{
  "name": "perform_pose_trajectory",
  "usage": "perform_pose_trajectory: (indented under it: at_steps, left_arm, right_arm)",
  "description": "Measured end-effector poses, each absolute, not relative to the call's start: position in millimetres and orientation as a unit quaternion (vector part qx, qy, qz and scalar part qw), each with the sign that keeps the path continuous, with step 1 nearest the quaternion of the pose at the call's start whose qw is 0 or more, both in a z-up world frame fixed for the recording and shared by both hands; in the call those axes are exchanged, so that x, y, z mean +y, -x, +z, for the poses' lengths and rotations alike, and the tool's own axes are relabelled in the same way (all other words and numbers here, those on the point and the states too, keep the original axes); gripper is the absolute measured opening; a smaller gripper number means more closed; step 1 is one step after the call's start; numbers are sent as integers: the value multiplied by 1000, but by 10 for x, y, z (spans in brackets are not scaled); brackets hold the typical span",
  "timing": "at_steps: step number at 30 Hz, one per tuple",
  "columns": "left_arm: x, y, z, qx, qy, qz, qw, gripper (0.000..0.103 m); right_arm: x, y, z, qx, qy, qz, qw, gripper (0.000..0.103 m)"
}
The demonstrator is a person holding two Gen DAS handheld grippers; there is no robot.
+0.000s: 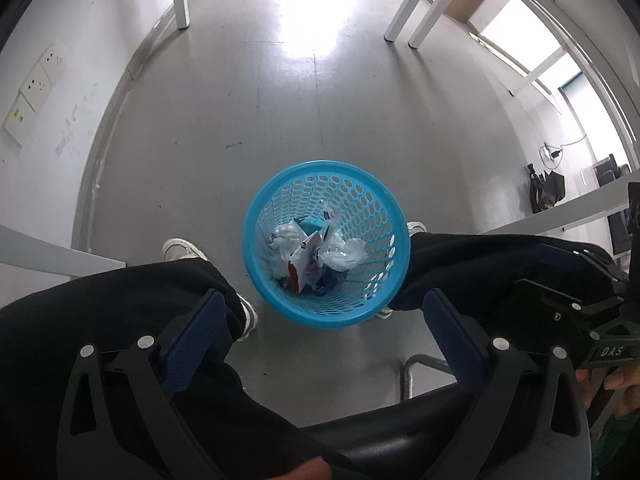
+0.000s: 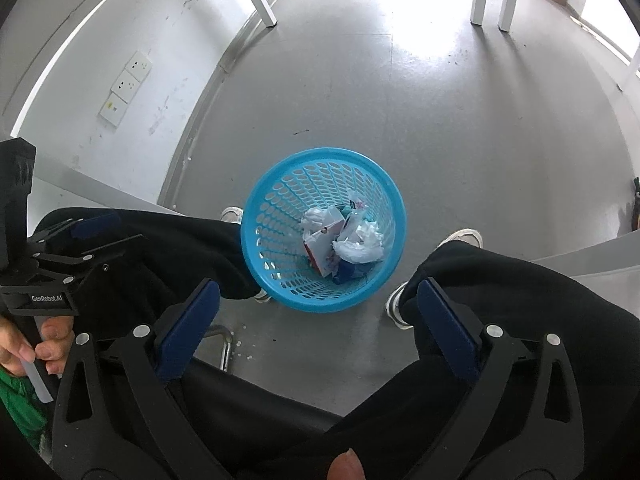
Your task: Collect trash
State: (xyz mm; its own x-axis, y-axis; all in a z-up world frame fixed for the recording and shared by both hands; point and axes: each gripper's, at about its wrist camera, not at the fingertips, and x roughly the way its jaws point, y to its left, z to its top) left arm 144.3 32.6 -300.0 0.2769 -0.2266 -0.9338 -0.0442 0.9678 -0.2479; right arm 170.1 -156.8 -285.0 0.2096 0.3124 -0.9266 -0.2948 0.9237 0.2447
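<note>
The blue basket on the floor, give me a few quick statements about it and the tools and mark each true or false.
1. The blue basket stands upright on the floor. True.
2. The basket is empty. False: crumpled trash lies in its bottom.
3. The left tool is open and holds nothing. True.
4. The right tool is shut on a wrapper. False: its fingers are spread, with nothing between them.
5. The basket sits between the person's shoes. True.
</note>
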Motion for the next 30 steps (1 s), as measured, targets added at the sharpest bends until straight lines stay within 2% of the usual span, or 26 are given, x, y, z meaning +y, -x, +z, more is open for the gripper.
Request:
perform_pose_trajectory:
  at_steps: [30]
  left_arm:
    - [309,-1442,-3093,612,118,-55,780,97]
  right_arm:
    - [-1557,-1736,-2916,602,-19,194,775,94]
